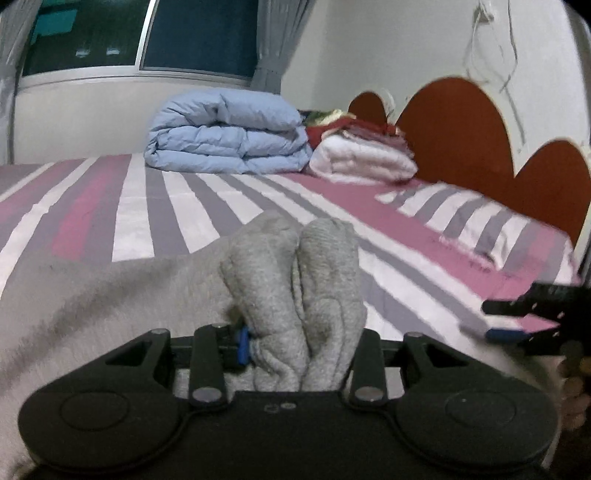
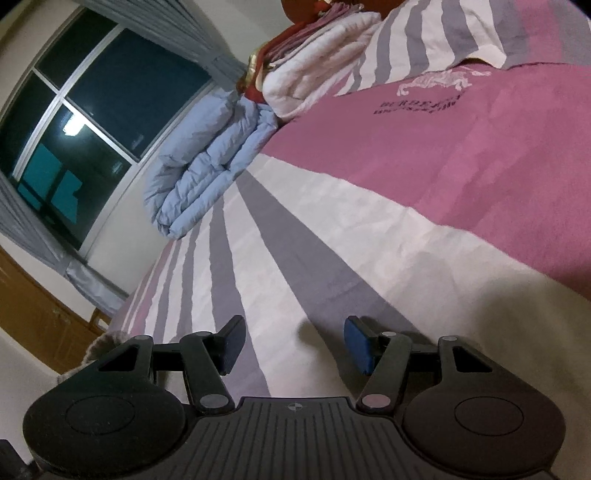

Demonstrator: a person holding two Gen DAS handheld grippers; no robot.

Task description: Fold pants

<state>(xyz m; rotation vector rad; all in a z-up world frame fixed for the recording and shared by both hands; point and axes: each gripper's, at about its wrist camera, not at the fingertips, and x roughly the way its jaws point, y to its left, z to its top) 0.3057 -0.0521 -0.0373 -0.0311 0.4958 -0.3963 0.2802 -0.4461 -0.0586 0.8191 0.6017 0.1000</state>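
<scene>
The grey knit pants (image 1: 291,280) bunch up between the fingers of my left gripper (image 1: 299,343), which is shut on a thick fold of them. More of the pale grey cloth (image 1: 110,295) spreads to the left over the bed. My right gripper (image 2: 293,341) is open and empty, tilted sideways just above the striped bedspread (image 2: 332,229). It also shows at the right edge of the left wrist view (image 1: 517,321). A bit of grey knit cloth (image 2: 99,343) shows at the lower left of the right wrist view.
The bed has a pink, grey and white striped cover (image 1: 147,206). A folded light-blue duvet (image 1: 229,133) and a folded white blanket with red cloths (image 1: 362,155) lie at its far side. A red scalloped headboard (image 1: 461,125), a pillow (image 1: 498,229) and a window (image 1: 147,33) are beyond.
</scene>
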